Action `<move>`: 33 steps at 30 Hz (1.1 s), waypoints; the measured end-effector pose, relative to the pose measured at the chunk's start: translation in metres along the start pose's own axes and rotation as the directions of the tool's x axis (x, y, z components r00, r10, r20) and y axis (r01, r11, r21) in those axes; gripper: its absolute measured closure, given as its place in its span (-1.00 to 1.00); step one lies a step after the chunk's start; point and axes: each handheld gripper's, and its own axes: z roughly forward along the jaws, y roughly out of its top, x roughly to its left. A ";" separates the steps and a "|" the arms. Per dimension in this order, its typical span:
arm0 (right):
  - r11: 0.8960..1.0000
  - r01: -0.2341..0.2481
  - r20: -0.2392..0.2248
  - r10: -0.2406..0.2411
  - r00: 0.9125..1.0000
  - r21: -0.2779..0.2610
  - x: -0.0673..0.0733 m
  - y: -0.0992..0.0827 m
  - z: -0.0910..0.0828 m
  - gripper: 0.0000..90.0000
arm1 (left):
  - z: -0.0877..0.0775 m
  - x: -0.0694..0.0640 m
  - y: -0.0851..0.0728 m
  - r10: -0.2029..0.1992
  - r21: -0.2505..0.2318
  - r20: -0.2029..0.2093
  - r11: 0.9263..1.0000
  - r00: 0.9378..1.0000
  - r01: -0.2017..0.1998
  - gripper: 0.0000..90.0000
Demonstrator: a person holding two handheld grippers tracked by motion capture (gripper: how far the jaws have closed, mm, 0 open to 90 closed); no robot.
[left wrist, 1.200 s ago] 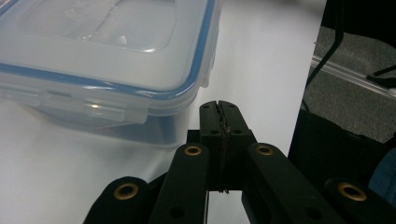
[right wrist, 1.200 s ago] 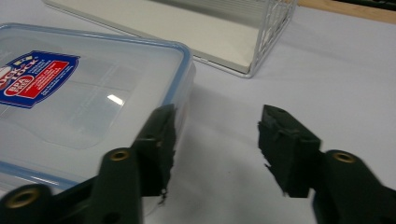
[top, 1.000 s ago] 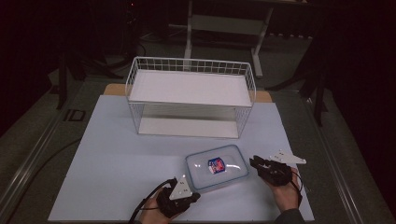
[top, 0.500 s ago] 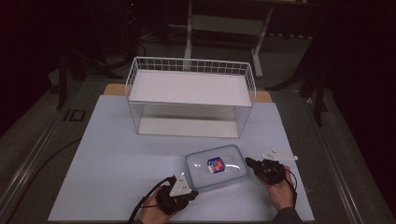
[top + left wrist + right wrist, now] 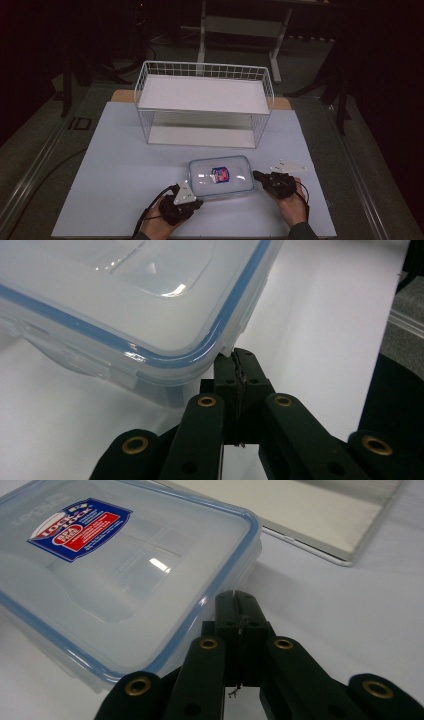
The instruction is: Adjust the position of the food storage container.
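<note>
The lidded container [image 5: 221, 176] lies lengthwise between the grippers, the clenched left gripper [image 5: 196, 202] at its near-left corner and the clenched right gripper [image 5: 256, 175] at its right end, neither grasping anything.

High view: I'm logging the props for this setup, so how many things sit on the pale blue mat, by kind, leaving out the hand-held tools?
Clear rectangular plastic container with blue-sealed lid and red-and-blue label: 1
White wire two-tier shelf rack: 1
Total: 2, both on the pale blue mat.
</note>
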 end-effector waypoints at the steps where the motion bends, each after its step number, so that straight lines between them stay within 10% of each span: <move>1: 1.000 -0.002 -0.006 0.002 1.000 0.002 0.002 0.001 0.002 1.00 | -0.002 0.002 -0.001 -0.002 0.006 -0.002 1.000 1.000 0.002 0.99; 17: 0.999 0.011 -0.060 -0.009 0.998 0.030 0.027 0.020 0.026 0.99 | -0.023 0.028 -0.012 -0.071 0.070 -0.068 0.995 0.995 0.076 0.98; 33: 1.000 0.000 -0.087 0.001 0.996 0.011 0.032 0.030 0.031 0.73 | -0.045 0.025 -0.010 -0.050 -0.054 -0.010 0.997 0.999 0.049 0.74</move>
